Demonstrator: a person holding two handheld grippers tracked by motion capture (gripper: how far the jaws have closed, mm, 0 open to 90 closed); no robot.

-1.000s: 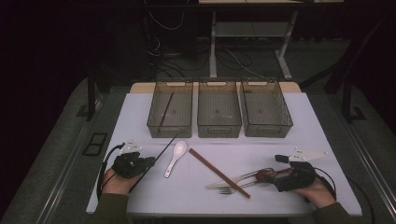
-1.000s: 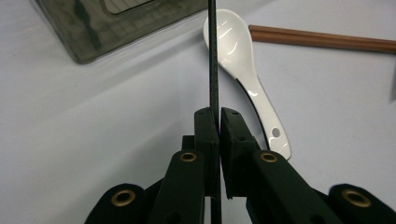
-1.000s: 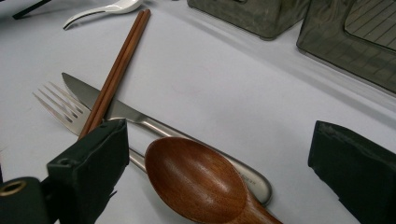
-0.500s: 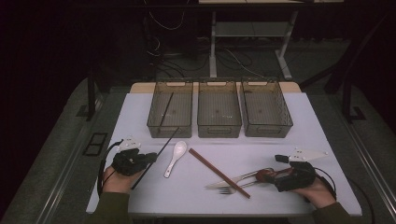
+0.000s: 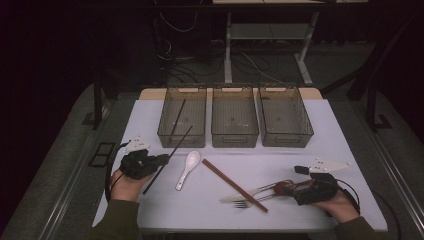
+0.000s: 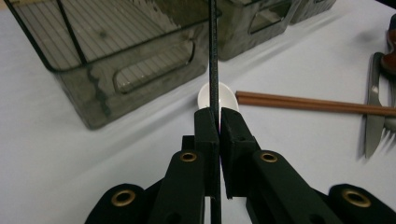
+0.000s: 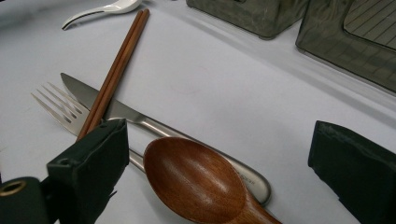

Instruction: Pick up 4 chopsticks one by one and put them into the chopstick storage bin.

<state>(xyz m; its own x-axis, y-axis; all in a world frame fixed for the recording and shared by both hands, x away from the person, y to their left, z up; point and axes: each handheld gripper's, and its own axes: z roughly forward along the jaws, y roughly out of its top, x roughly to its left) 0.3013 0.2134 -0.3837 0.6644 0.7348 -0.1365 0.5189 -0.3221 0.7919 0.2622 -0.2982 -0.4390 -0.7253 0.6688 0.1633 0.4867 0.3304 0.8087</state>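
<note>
My left gripper [image 5: 161, 160] is shut on a thin black chopstick [image 5: 175, 150], which slants up toward the left bin [image 5: 165, 135]. In the left gripper view the jaws [image 6: 219, 123] pinch that chopstick [image 6: 214, 65] with its far end over the bin's front wall [image 6: 93, 100]. A second black chopstick [image 5: 177, 116] lies inside that bin. My right gripper [image 5: 296, 188] rests on the table, open, with its jaws on either side of a wooden spoon [image 7: 196, 179] and off it.
A white spoon [image 5: 187, 169] and a pair of brown chopsticks [image 5: 235, 186] lie mid-table. A steel fork [image 7: 56, 105] and knife [image 7: 93, 100] lie under the chopsticks' near end. Middle bin [image 5: 235, 137] and right bin [image 5: 287, 140] stand behind.
My left gripper has lifted the black chopstick a little and carried it toward the left bin. The right gripper has not moved.
</note>
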